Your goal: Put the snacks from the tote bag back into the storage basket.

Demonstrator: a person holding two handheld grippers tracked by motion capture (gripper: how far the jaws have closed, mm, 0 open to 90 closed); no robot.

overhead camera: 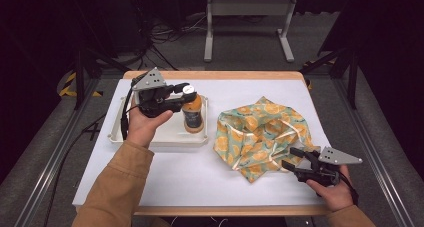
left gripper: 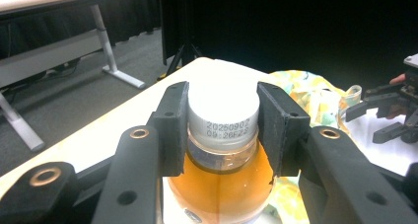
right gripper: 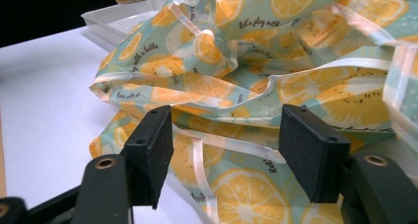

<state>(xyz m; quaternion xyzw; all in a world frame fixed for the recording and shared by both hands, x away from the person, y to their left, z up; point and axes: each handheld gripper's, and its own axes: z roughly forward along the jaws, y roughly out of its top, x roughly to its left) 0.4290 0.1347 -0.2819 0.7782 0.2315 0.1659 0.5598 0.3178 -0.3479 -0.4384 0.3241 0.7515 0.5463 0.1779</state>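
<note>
From above, your left gripper (overhead camera: 181,94) clamps the bottle (overhead camera: 192,112) by its cap over the tray (overhead camera: 165,137) (top-heavy, may swing). Right gripper view: jaws open w/ bag (right gripper: 256,86) edge between, could snag.

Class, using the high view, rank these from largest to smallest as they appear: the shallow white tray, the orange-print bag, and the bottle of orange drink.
1. Crumpled teal fabric bag with orange-slice print
2. Shallow white plastic tray, somewhat smaller, though partly hidden by the left hand
3. White-capped bottle of orange drink, clearly smallest
</note>
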